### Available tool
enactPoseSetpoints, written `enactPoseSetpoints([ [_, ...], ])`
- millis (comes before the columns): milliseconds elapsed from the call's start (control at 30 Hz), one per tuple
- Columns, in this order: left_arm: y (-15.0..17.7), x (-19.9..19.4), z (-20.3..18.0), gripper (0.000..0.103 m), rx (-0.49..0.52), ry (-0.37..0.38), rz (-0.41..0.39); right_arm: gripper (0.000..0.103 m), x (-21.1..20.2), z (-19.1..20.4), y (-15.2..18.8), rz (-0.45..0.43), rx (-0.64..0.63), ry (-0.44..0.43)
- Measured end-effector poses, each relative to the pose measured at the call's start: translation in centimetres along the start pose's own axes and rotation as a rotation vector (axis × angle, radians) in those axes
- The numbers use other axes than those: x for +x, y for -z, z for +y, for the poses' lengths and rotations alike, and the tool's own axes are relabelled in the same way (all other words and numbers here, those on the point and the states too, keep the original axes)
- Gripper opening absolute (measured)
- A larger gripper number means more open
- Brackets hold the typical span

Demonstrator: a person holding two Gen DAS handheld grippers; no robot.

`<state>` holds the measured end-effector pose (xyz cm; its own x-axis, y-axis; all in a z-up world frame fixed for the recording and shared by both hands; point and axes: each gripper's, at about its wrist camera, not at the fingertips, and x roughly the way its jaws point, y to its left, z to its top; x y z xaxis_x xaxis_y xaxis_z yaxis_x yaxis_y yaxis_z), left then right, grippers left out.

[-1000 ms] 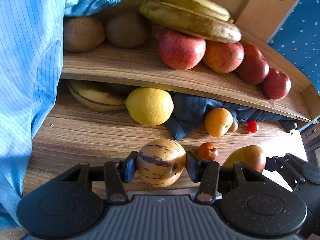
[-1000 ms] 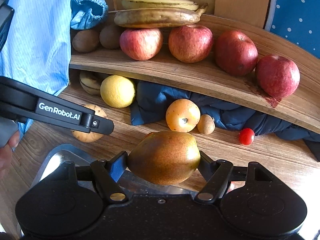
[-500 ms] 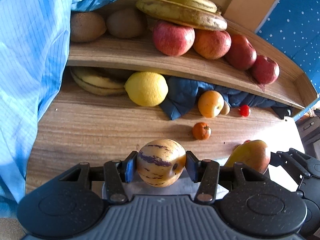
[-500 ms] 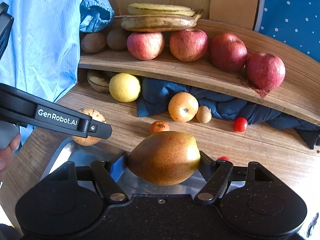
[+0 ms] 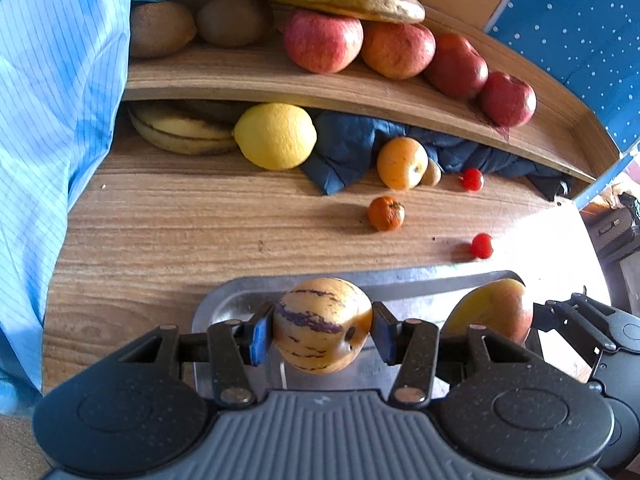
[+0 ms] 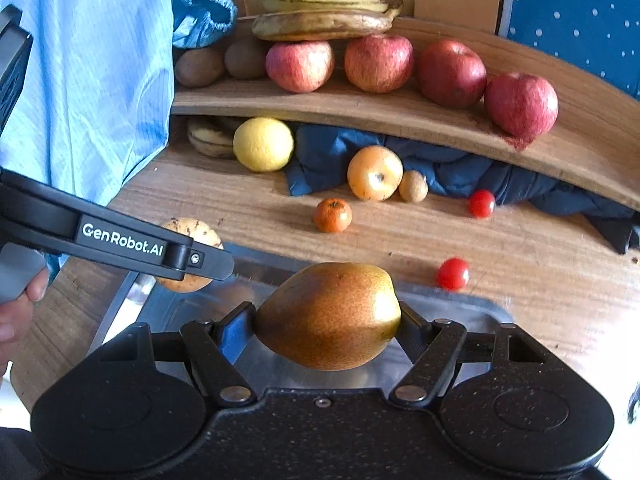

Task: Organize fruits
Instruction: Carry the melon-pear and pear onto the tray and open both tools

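Steel tray (image 5: 420, 276) lies below both: left gripper (image 5: 322, 326) clamps a striped melon (image 5: 322, 325), right gripper (image 6: 328, 316) a pear (image 6: 328, 315).

Counter (image 5: 168, 232): wood-grain finish, matt, streaked. Shelf (image 6: 360, 110): same wood look, edge worn. Tray (image 5: 416, 280): bare metal, dull sheen with reflections. Left tongs (image 5: 322, 326): black matt plastic body, speckled; ribbed grey panel; blue pads. Striped fruit (image 5: 322, 324): smooth, slight gloss. Pear (image 6: 328, 314): finely speckled skin, glossy highlight. Dark blue cloth (image 6: 460, 172): soft, creased (padded, perhaps). Light blue fabric (image 6: 100, 72): thin, pinstriped.
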<state>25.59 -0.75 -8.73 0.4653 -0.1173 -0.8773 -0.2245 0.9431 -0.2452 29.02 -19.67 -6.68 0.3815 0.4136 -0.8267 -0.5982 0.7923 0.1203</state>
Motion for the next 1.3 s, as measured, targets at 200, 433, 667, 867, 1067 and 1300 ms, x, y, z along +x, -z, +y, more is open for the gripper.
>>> enactPoseSetpoints([
  [200, 0.5, 0.2, 0.1, 0.055, 0.002, 0.002, 0.022, 0.075, -0.1, 0.8, 0.8, 0.025, -0.016, -0.013],
  [433, 1.5, 0.3, 0.4, 0.055, 0.001, -0.013, 0.051, 0.075, -0.2, 1.6, 1.5, 0.055, -0.031, -0.033],
  [667, 2.4, 0.3, 0.7, 0.055, -0.001, -0.028, 0.072, 0.075, -0.3, 2.1, 2.0, 0.075, -0.031, -0.033],
  [867, 3.1, 0.3, 0.7, 0.055, 0.001, -0.037, 0.087, 0.075, -0.7, 2.2, 2.4, 0.089, -0.013, -0.027],
  [1067, 3.4, 0.1, 0.6, 0.055, 0.006, -0.039, 0.097, 0.075, -1.1, 2.3, 2.9, 0.101, 0.013, -0.018],
  [1300, 3.5, 0.1, 0.3, 0.055, 0.020, -0.039, 0.099, 0.075, -1.3, 2.4, 3.4, 0.116, 0.040, -0.012],
])
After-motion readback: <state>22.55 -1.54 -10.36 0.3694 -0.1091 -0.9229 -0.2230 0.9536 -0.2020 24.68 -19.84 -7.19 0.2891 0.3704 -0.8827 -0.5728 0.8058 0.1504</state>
